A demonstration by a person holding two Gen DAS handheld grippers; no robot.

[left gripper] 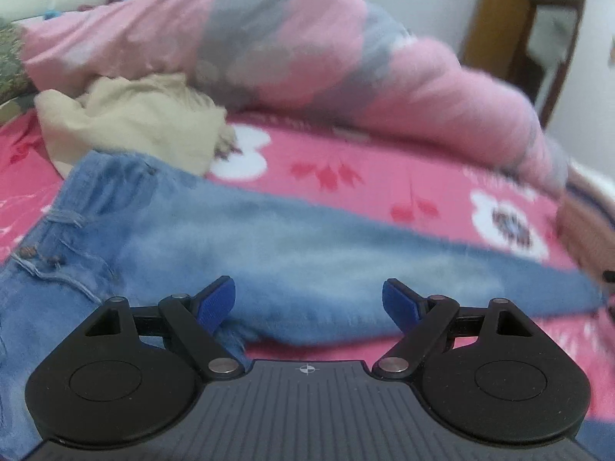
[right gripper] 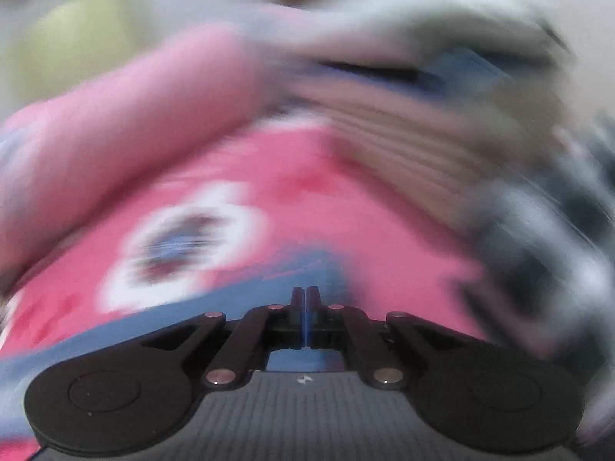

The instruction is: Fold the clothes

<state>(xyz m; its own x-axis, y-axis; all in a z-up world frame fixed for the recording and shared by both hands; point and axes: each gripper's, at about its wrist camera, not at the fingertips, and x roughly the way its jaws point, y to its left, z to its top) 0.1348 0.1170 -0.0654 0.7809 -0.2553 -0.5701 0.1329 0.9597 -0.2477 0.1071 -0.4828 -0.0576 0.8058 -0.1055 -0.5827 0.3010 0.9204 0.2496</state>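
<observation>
Clearly early yet: the jeans [left gripper: 292, 253] lie on the bed [left gripper: 384, 176], unfolded as far as I see, a beige garment [left gripper: 134, 119] bunched at their ten o'clock; left gripper [left gripper: 307, 303] spread above them, right gripper [right gripper: 305, 299] pressed together (pinching denim? too blurred)

Black jaws with blue pads [left gripper: 217, 303]

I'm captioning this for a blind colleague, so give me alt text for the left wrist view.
A pair of light blue jeans lies spread across a pink floral bedsheet, just ahead of the left hand-held gripper, whose blue-padded jaws stand wide open and empty. Behind the jeans sit a crumpled cream garment and a heaped pink and grey quilt.
</observation>
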